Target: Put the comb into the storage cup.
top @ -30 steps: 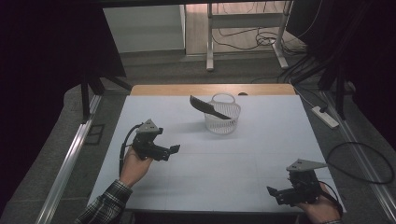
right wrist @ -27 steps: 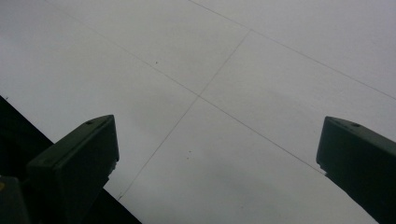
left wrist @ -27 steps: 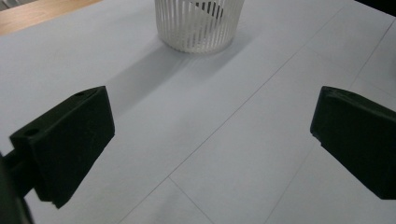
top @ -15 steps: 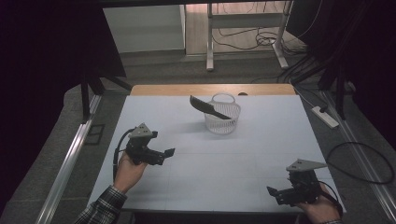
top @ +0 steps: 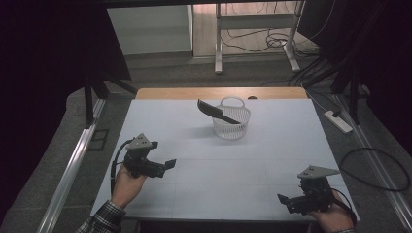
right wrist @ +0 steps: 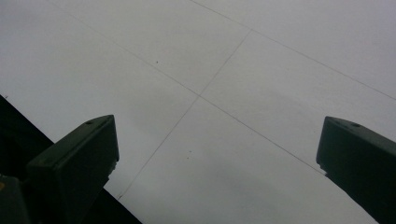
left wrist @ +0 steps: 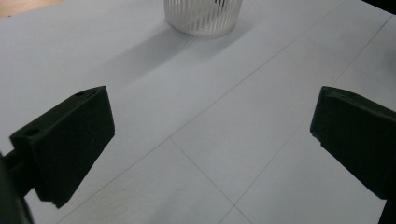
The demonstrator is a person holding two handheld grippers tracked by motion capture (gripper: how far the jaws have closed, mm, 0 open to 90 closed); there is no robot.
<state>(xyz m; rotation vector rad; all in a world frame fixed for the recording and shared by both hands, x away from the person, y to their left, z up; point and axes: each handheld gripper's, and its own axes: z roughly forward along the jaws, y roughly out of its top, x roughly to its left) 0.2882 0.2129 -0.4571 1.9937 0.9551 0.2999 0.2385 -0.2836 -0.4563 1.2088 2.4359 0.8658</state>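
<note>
The basket point(top: 231, 122) stands upright toward the far middle of the table point(top: 272, 160), a small white cup of thin plastic ribs, with a dark flat spatula point(top: 217, 112) lying across its rim and jutting out to its left, tilted. Both things look light. The basket is probably stiff enough to keep its shape but thin-walled, so a hard squeeze could bend the ribs; its rim or its small loop handle at the back seems the sensible place to pinch. The spatula looks rigid and smooth (perhaps a little slippery), and its free end outside the basket is the easiest part to take.

The left hand-held gripper point(top: 167, 165) hovers over the near left of the table, jaws spread wide and holding nothing, well apart from the basket. The right hand-held gripper point(top: 285, 201) sits at the near right corner, jaws likewise wide apart and empty.

The high view gives the whole layout and the spatula. The left gripper view brings the basket's point(left wrist: 203, 16) ribbed wall close, dead ahead between the jaws, its top cut off. The right gripper view looks down on bare table point(right wrist: 261, 93) and its near edge.
</note>
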